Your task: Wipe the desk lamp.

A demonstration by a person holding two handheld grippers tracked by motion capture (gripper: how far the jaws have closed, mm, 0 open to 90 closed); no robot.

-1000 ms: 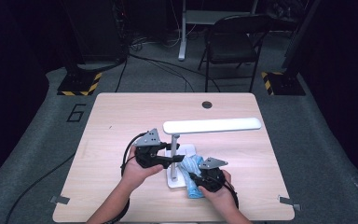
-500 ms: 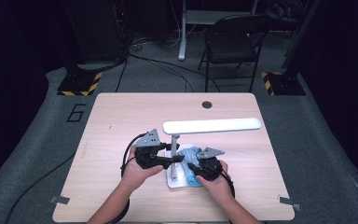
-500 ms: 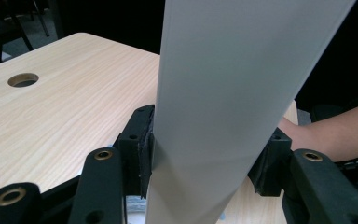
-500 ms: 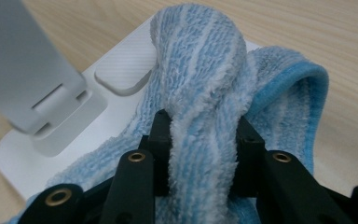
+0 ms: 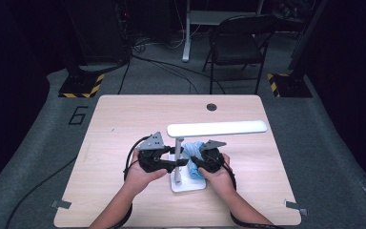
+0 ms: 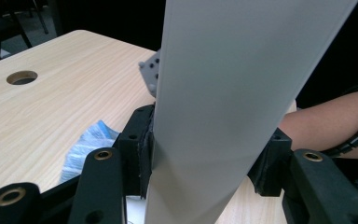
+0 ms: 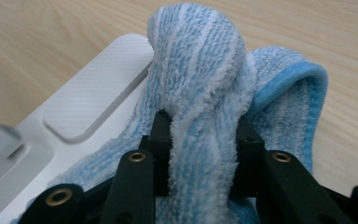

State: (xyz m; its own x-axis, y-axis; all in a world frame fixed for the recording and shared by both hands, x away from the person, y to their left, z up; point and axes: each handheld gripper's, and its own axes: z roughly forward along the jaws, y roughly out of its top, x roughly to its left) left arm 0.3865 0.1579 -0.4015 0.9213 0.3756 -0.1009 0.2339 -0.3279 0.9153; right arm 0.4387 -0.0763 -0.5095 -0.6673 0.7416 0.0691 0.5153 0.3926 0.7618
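Note:
A white desk lamp stands near the table's front, with a long flat head (image 5: 218, 128), a thin post (image 5: 177, 155) and a flat square base (image 5: 189, 184). My left gripper (image 5: 181, 162) is shut on the post, which rises wide and white between its pads (image 6: 223, 93). My right gripper (image 5: 192, 166) is shut on a bunched blue-and-white striped cloth (image 7: 205, 107). The cloth (image 5: 194, 151) lies over the right part of the lamp base (image 7: 93, 98), just right of the post.
The wooden table (image 5: 124, 119) has a round cable hole (image 5: 211, 107) at its far edge. A black folding chair (image 5: 236, 45) and stand feet with yellow-black tape (image 5: 81, 86) are on the grey floor beyond. A forearm with a black cable lies behind the lamp (image 6: 326, 126).
My right gripper has carried the cloth away from the front edge and leftward over the lamp base, closer to the post. The left gripper has kept still on the post.

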